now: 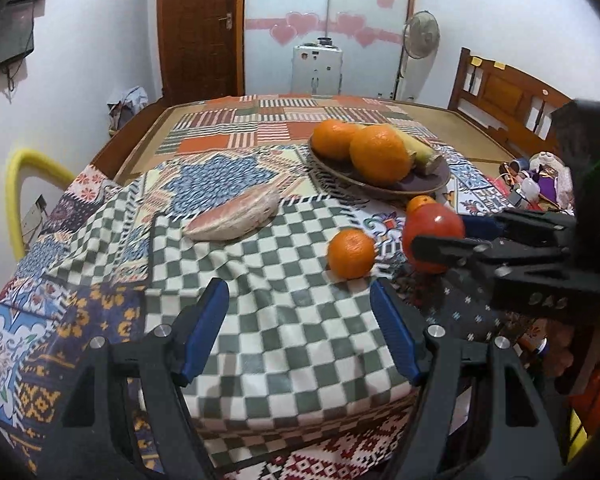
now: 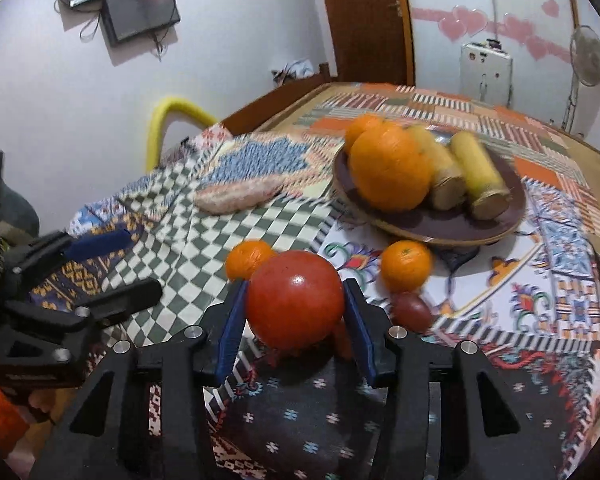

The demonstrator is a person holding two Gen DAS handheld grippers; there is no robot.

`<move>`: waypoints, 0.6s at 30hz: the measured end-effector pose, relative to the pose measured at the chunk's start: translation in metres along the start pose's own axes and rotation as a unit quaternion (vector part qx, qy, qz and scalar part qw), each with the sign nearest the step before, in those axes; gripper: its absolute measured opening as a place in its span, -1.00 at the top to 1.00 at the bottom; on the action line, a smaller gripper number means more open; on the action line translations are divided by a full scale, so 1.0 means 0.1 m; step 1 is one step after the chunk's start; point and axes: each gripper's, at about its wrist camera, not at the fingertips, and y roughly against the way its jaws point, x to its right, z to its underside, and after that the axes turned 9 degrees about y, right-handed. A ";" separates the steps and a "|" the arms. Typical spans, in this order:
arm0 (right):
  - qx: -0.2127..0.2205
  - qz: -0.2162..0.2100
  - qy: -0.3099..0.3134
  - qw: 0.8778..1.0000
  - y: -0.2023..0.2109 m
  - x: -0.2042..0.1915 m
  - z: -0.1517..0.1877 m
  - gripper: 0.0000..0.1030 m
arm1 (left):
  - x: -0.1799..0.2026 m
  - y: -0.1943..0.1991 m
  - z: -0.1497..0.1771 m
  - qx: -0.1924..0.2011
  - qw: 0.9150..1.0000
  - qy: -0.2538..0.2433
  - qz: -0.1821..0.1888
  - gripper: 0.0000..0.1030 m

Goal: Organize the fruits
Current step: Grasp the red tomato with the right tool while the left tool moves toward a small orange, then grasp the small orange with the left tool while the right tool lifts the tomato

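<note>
4 oranges (image 2: 390, 166), 1 tomato (image 2: 295, 299).

Red tomato (image 2: 295, 300): smooth, glossy skin w/ a highlight. Oranges (image 2: 390, 168): dimpled, matt peel. Plate (image 2: 440, 224): smooth, dull brown, woody rim. Checked cloth (image 1: 300, 340): soft woven fabric, matt. Grippers' frames: matt black plastic, shiny metal screws; blue pads (image 2: 232, 332) look ribbed, rubbery. Headboard (image 1: 504, 96): varnished wood.
</note>
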 end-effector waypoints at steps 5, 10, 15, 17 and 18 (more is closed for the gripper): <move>0.028 0.040 -0.008 0.999 0.28 0.20 0.00 0.15 | 0.16 -0.17 -0.09 -0.005 1.000 -0.010 0.010 -0.42; 0.035 0.066 -0.028 0.997 0.44 0.47 0.07 0.15 | 0.26 -0.39 -0.12 -0.020 1.000 -0.009 0.015 -0.34; 0.027 0.083 -0.043 0.995 0.48 0.66 0.21 0.15 | 0.33 -0.60 -0.14 -0.037 0.999 -0.012 0.010 -0.13; 0.023 0.085 -0.050 0.995 0.47 0.72 0.26 0.15 | 0.34 -0.65 -0.14 -0.041 0.999 -0.011 0.008 -0.06; 0.021 0.084 -0.054 0.995 0.47 0.74 0.28 0.14 | 0.34 -0.68 -0.14 -0.043 0.999 -0.010 0.007 0.00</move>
